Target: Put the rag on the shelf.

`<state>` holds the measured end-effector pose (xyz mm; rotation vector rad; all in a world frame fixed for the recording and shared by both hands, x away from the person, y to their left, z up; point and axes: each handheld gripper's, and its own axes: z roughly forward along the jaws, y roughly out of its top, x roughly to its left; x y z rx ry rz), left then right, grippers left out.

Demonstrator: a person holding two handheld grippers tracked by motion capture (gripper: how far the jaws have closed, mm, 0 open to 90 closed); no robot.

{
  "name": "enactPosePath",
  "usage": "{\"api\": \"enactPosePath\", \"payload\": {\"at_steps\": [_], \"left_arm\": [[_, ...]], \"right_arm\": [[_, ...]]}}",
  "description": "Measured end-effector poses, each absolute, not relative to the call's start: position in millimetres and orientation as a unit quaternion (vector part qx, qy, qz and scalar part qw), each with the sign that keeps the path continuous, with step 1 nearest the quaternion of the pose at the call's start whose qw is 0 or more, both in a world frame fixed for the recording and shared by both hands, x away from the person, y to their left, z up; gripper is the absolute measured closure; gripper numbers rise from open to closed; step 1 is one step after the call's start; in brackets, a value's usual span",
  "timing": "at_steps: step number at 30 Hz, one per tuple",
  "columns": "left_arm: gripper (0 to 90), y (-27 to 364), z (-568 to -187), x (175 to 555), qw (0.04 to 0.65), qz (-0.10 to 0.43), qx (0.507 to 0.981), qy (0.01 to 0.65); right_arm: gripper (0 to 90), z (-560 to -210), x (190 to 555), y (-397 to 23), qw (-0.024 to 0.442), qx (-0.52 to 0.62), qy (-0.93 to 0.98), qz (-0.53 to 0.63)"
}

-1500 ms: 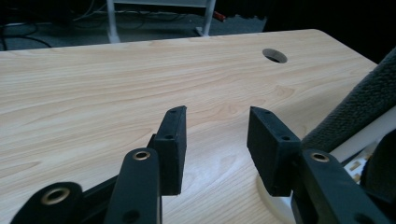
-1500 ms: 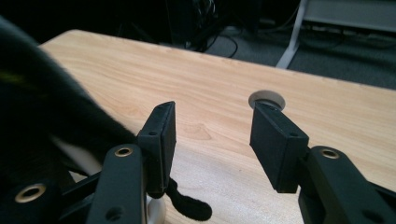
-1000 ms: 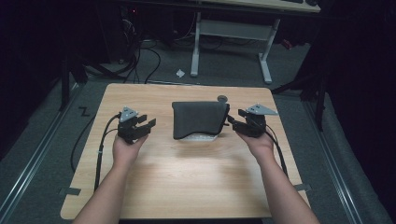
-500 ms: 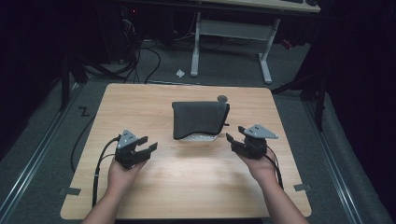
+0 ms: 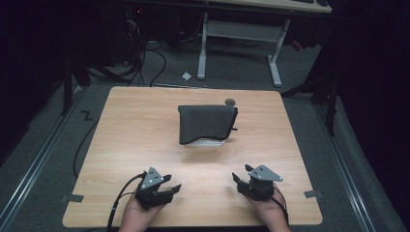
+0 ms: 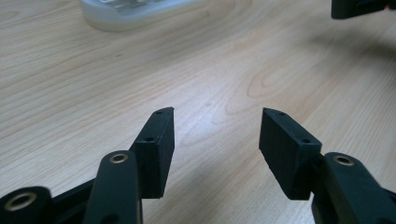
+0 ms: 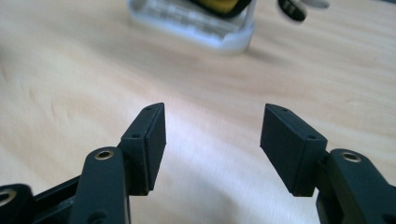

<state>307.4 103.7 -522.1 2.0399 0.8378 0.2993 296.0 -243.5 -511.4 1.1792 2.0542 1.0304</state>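
**Inspector:** Where does the dark pouch (image 5: 207, 123) sit?

**Assistant:** At the middle of the desk (image 5: 125, 140), laid over a white tray (image 5: 209, 143) whose near edge shows beneath it. A small dark round object (image 5: 230, 102) lies just behind the pouch. The pouch looks settled and left alone, nothing touching it.

**Inspector:** And the left gripper (image 5: 167, 187)?

**Assistant:** Near the front edge, well apart from the pouch. Its jaws have just been opening and now stand wide, with bare wood between them in the left gripper view. It holds nothing.

**Inspector:** The right gripper (image 5: 240, 180)?

**Assistant:** Likewise near the front edge. Its jaws are spread wide and empty; the right gripper view shows the white tray (image 7: 196, 23) far ahead, with something yellow above it.

**Inspector:** Your reading?

**Assistant:** Both grippers, empty and clear of the pouch, suggest the covering is finished and the hands are parked.
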Motion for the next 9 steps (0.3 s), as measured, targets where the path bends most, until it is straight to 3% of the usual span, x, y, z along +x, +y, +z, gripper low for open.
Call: {"api": "enactPosePath", "payload": {"at_steps": [9], "left_arm": [[45.2, 113.0, -524.4, 316.6, 0.444, 0.117, 0.812, 0.361]], "right_arm": [[40.9, -516.4, 298.9, -243.2, 0.266, 0.439, 0.77, 0.379]]}}
